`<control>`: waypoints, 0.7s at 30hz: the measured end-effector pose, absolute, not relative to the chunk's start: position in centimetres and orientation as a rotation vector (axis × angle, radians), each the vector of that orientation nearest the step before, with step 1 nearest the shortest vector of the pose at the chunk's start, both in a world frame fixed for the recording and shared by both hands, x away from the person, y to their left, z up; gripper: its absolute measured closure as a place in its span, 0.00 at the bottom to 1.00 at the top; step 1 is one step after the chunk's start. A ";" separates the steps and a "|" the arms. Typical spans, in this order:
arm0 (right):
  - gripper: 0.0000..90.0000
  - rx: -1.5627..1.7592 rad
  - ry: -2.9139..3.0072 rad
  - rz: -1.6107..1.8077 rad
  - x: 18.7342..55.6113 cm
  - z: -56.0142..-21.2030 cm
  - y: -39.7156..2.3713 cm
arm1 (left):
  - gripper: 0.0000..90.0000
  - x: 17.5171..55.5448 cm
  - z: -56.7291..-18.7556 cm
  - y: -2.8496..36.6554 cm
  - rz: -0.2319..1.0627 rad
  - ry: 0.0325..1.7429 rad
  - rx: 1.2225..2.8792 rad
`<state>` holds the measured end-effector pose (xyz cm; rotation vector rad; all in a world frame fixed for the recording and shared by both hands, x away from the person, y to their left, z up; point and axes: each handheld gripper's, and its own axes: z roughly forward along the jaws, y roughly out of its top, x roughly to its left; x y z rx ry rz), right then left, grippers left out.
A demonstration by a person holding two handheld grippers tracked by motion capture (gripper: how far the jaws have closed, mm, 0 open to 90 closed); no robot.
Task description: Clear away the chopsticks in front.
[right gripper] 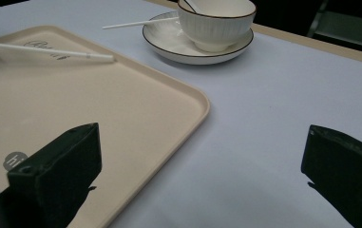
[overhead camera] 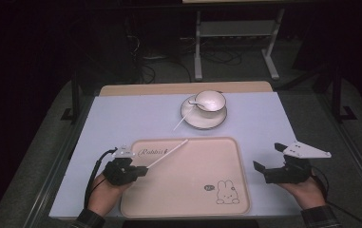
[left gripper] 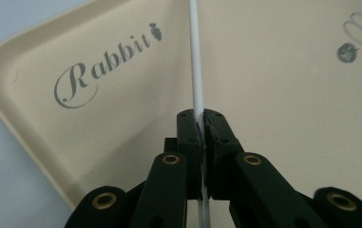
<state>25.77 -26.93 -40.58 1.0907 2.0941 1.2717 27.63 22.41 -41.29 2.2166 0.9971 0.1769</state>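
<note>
A beige tray [overhead camera: 188, 190] with a rabbit print lies at the front middle of the table. My left gripper [overhead camera: 140, 172] is at the tray's left edge, shut on a white chopstick [overhead camera: 166, 154] that slants up and to the right over the tray [left gripper: 121, 118]. In the left gripper view the chopstick [left gripper: 195, 61] runs straight up from between the closed jaws [left gripper: 201, 124]. My right gripper [overhead camera: 268, 156] stands open over the cloth to the right of the tray, nothing between its jaws. A second white chopstick [overhead camera: 182, 121] leans on the saucer [overhead camera: 190, 122].
A white bowl [overhead camera: 210, 101] holding a spoon [overhead camera: 195, 103] sits on the saucer at the back middle; the bowl [right gripper: 216, 19] and saucer [right gripper: 169, 42] also appear in the right gripper view. A pale blue cloth [overhead camera: 121, 118] covers the table. A metal frame [overhead camera: 197, 42] stands on the floor behind.
</note>
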 end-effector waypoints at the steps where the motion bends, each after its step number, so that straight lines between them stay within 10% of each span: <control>1: 0.00 1.091 2.094 1.272 25.8 -40.6 -26.9 | 0.96 27.7 -41.4 22.4 0.178 0.998 2.221; 21: 0.00 1.088 2.101 1.264 25.8 -40.6 -26.8 | 0.89 28.4 -43.0 22.0 0.155 1.019 2.309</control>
